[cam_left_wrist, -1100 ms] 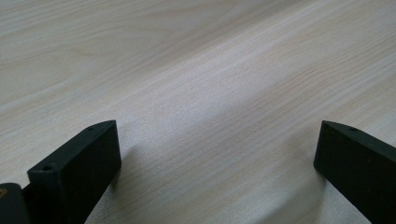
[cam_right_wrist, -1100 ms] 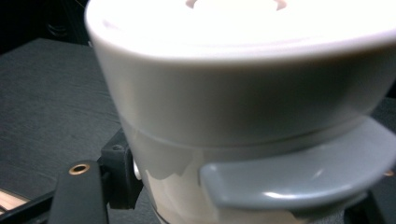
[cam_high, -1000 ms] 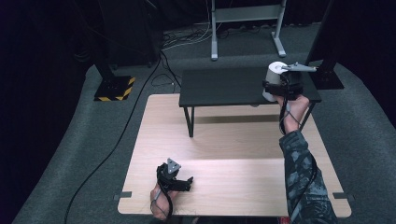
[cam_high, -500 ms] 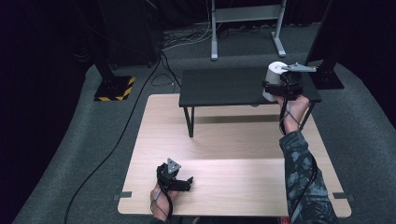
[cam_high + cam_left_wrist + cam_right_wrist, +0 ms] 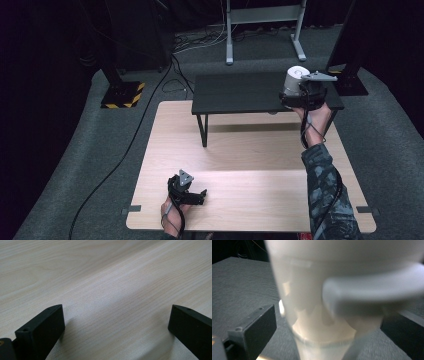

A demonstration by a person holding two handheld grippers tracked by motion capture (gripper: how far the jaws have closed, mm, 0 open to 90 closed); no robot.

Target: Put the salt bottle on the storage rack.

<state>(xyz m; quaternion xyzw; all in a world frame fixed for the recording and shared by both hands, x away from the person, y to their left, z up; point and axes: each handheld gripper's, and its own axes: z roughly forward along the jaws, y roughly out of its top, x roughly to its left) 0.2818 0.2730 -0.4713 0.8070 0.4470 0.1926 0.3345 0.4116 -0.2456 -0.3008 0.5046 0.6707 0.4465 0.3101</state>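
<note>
A white cup (image 5: 295, 79) with a handle stands at the right end of a low black table (image 5: 240, 92). My right gripper (image 5: 300, 96) is at the cup. In the right gripper view the cup (image 5: 322, 315) rises close and blurred between the two wide-set jaws, its handle (image 5: 372, 288) pointing right; the left jaw stands apart from the cup's wall. My left gripper (image 5: 192, 192) rests low over the light wooden table (image 5: 250, 165) near its front edge. It is open, with bare wood (image 5: 112, 302) between its jaws.
The black table stands on thin legs at the far side of the wooden table. Grey carpet surrounds both. A stand base with yellow-black stripes (image 5: 122, 95) and cables lie at the back left, and a metal frame (image 5: 262, 30) at the back.
</note>
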